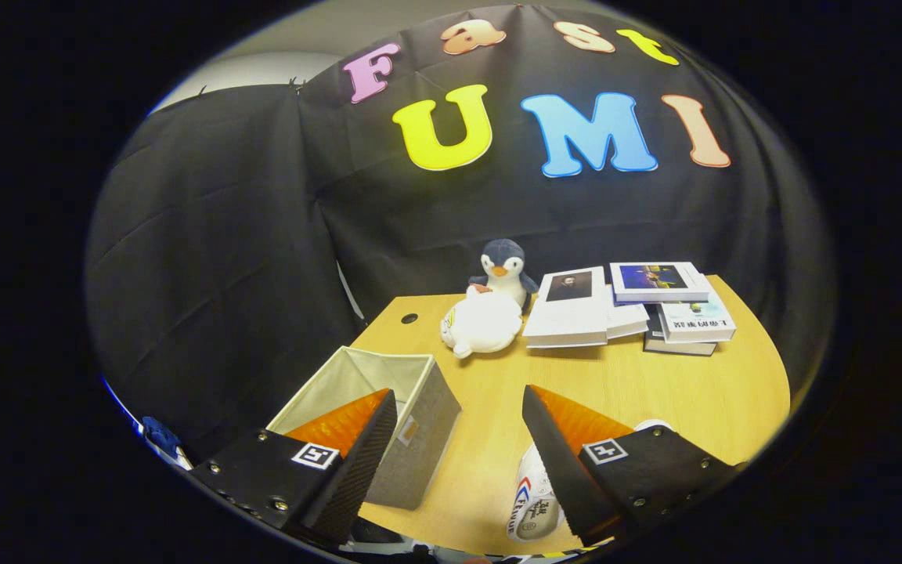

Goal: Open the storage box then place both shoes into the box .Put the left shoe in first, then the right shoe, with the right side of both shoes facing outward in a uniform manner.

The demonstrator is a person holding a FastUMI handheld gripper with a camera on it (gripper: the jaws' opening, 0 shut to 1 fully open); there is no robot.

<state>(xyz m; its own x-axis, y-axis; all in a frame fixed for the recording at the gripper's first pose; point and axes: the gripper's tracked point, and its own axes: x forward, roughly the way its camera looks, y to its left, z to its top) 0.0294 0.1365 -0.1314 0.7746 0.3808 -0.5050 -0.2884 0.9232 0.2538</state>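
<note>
Hovering above the table's (654,392) near edge, the gripper (459,423) has its fingers spread wide, holding nothing. Storage box (412,439) stands open and apparently empty at the left edge; one shoe (533,509) lies beneath the right finger, unplaced.

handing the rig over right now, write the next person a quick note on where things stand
Claw: open, holding nothing, hovering above the table.
Storage box: grey fabric, lid-free and open on top, partly behind one finger; nothing can be seen inside from here.
Shoe: white, lying on the table between the fingers, close to the other finger, partly hidden by it. A second shoe can't be made out.
Done: box appears open.
Left: both shoes into the box, left one first, right sides facing outward.
</note>
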